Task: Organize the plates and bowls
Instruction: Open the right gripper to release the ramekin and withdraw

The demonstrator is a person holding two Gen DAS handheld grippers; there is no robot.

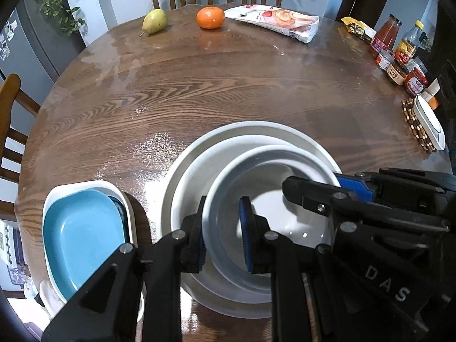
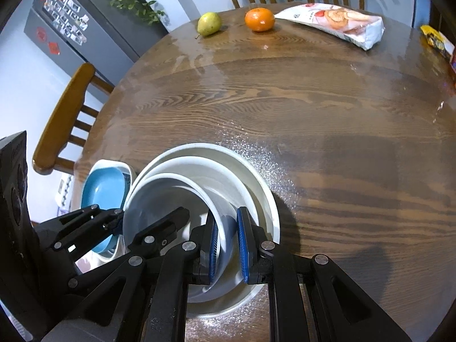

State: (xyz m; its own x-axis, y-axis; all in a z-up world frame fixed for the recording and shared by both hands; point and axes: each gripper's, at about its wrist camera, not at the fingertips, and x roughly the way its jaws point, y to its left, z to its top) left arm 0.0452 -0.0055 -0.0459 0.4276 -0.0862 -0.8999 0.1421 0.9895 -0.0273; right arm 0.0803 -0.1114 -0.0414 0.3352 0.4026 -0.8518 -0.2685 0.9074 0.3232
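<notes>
On the near table edge, both grippers clamp the bowl's rim.
I lower it level into the stack, left gripper and right gripper releasing together.

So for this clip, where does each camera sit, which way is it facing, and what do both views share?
Left wrist: on the left gripper, looking steeply down and across the table; its fingers pinch the innermost white bowl; the right gripper enters from the right.
Right wrist: on the right gripper, same downward tilt, pinching the bowl's opposite wall; the left gripper enters from the left.
Shared: nested bowls, blue dish, pear, orange, snack bag.
</notes>
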